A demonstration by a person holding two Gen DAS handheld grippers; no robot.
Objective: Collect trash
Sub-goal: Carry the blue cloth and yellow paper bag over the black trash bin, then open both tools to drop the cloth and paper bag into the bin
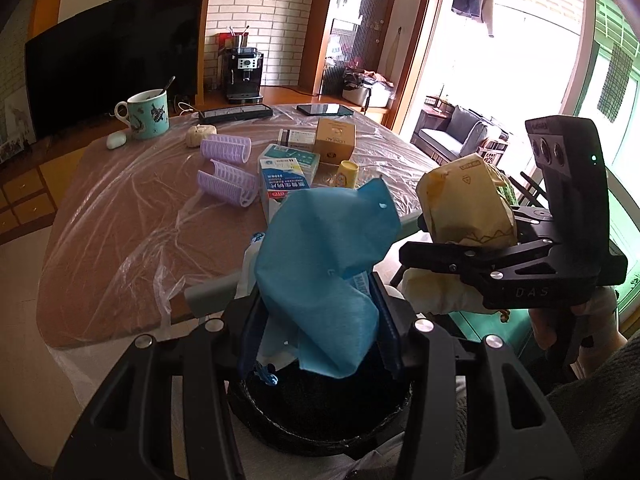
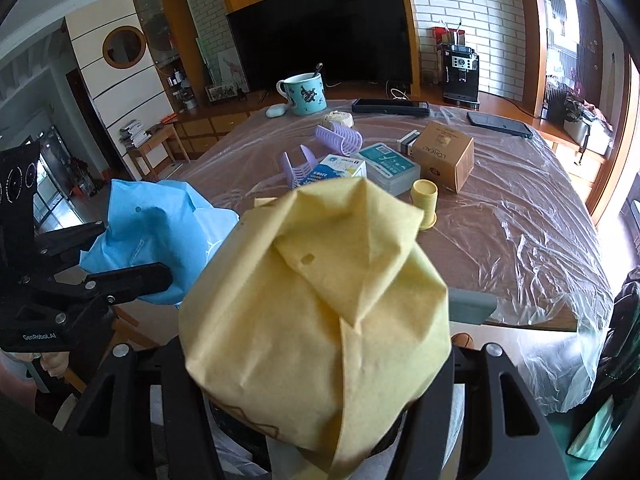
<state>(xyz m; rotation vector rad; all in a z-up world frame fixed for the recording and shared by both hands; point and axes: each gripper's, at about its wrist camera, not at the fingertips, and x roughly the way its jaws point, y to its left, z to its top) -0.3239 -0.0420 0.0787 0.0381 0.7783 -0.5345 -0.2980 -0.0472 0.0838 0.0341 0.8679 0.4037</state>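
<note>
Directly below our left claw (image 1: 320,312) sits the dark round mouth of a bin (image 1: 320,436), and the crumpled blue cloth (image 1: 320,280) hangs over it, clenched between the two fingers. Beside it our right claw (image 2: 320,320) grips a bulky yellow paper wrapper (image 2: 316,312) that fills most of its own view; in the left view the same wrapper (image 1: 464,204) bulges above the black claw frame (image 1: 512,268), with a hand (image 1: 600,320) on the grip behind. Both pieces of trash are therefore off the tabletop (image 1: 120,216) and held at its near edge, the cloth over the bin and the wrapper beside it.

To do this step well, we judge that each piece should be brought squarely over the opening before the fingers let go. The cloth is light and floppy and may cling to a pad or drape over the rim, so we should lower it well inside first. The wrapper looks wide against the bin mouth; dropping them one after the other, not together, keeps the two claws from bumping.

Farther out on the plastic-covered tabletop lie purple hair rollers (image 1: 226,168), a blue-and-white box (image 1: 284,184), a small yellow cup (image 1: 347,172) and a brown carton (image 1: 335,138). Beyond them stand a patterned mug (image 1: 146,114) with a spoon and a black tablet (image 1: 325,109). Whether any of those are trash we cannot tell.
</note>
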